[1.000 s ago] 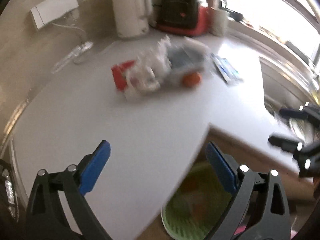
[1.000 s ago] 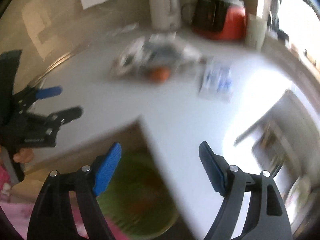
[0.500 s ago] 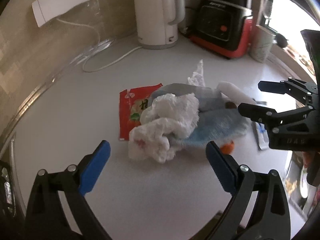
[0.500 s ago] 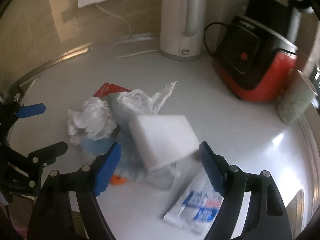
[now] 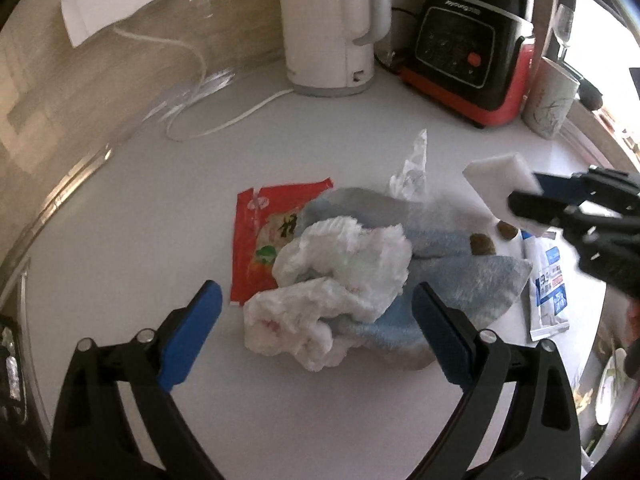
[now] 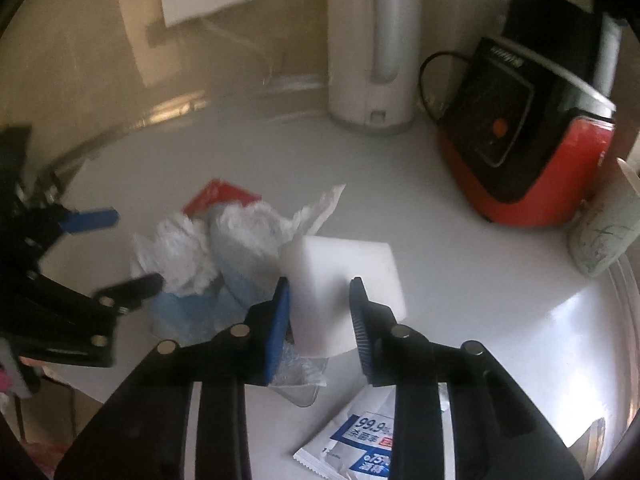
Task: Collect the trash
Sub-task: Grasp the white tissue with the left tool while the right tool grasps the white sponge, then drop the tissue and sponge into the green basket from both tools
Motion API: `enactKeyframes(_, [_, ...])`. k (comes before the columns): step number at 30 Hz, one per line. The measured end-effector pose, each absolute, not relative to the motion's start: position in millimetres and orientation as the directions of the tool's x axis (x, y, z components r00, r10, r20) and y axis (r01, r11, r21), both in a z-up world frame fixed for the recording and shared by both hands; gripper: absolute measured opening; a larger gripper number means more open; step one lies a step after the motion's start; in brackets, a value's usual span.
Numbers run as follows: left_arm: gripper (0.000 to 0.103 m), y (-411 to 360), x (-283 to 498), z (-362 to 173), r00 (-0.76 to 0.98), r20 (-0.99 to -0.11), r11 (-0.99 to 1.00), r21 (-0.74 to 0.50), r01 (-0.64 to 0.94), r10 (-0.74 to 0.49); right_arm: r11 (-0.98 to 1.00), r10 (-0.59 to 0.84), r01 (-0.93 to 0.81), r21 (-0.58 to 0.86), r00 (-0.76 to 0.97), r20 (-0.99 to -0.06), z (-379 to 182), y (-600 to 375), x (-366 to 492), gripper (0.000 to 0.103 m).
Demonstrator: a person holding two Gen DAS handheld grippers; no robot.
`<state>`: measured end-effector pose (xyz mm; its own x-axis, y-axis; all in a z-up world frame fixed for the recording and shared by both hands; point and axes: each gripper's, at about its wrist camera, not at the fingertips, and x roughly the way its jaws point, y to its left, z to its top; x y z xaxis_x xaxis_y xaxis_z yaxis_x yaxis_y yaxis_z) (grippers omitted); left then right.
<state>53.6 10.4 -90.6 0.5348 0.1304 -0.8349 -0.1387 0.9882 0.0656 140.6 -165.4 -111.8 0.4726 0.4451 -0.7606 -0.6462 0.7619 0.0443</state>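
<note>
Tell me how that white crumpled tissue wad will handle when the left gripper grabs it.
The tissue wad looks loosely crumpled, so it will probably squash flat between the open left hand-held gripper. Likely very light. It lies on the blue cloth, which may snag and drag along.

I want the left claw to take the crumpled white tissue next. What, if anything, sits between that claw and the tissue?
Nothing visible does. The left claw is open with the crumpled white tissue directly ahead between its fingers. The tissue lies on top of the blue cloth and overlaps the red wrapper.
</note>
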Motion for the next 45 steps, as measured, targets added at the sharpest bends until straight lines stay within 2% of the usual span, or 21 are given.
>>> enactKeyframes(2, [0.077, 5, 59, -92, 0.533, -0.835, 0.989, 0.086, -0.118, 0.136, 0.770, 0.464, -0.634, 0.066, 0.487, -0.740, -102, -175, 140, 0.029])
enactKeyframes(3, [0.069, 3, 61, -93, 0.530, -0.836, 0.989, 0.097, -0.111, 0.141, 0.772, 0.471, -0.631, 0.076, 0.487, -0.735, -99, -179, 140, 0.029])
enactKeyframes(4, [0.058, 1, 64, -95, 0.524, -0.838, 0.988, 0.112, -0.107, 0.152, 0.772, 0.479, -0.630, 0.088, 0.486, -0.731, -98, -182, 141, 0.029])
enactKeyframes(5, [0.051, 0, 67, -97, 0.515, -0.842, 0.987, 0.121, -0.104, 0.158, 0.772, 0.488, -0.628, 0.100, 0.484, -0.727, -97, -185, 142, 0.028])
enactKeyframes(6, [0.038, 0, 70, -100, 0.501, -0.852, 0.988, 0.120, -0.101, 0.155, 0.773, 0.494, -0.624, 0.112, 0.483, -0.723, -97, -189, 142, 0.028])
enactKeyframes(7, [0.029, 1, 72, -102, 0.492, -0.857, 0.988, 0.118, -0.102, 0.153, 0.778, 0.495, -0.617, 0.120, 0.484, -0.722, -97, -193, 142, 0.028])
enactKeyframes(10, [0.019, 3, 73, -100, 0.495, -0.856, 0.988, 0.110, -0.111, 0.151, 0.779, 0.513, -0.608, 0.151, 0.480, -0.712, -97, -202, 141, 0.028])
enactKeyframes(21, [0.016, 25, 21, -12, 0.655, -0.748, 0.991, 0.024, -0.133, 0.106, 0.772, 0.574, -0.602, 0.202, 0.525, -0.628, -58, -218, 86, 0.028])
enactKeyframes(24, [0.016, 22, -12, 10, 0.680, -0.728, 0.995, 0.031, -0.099, 0.091, 0.774, 0.582, -0.596, 0.214, 0.535, -0.612, -50, -215, 50, 0.028])
enactKeyframes(28, [0.016, 8, -61, 14, 0.669, -0.741, 0.998, 0.057, -0.009, 0.048, 0.783, 0.579, -0.577, 0.231, 0.543, -0.608, -50, -207, -12, 0.028])
enactKeyframes(35, [0.017, -13, -141, -35, 0.554, -0.830, 0.987, 0.020, 0.159, -0.072, 0.828, 0.534, -0.484, 0.282, 0.532, -0.656, -84, -188, -114, 0.028])
enactKeyframes(45, [0.019, -35, -199, -165, 0.314, -0.930, 0.941, -0.081, 0.330, -0.190, 0.905, 0.422, -0.286, 0.314, 0.525, -0.739, -143, -181, -200, 0.028])
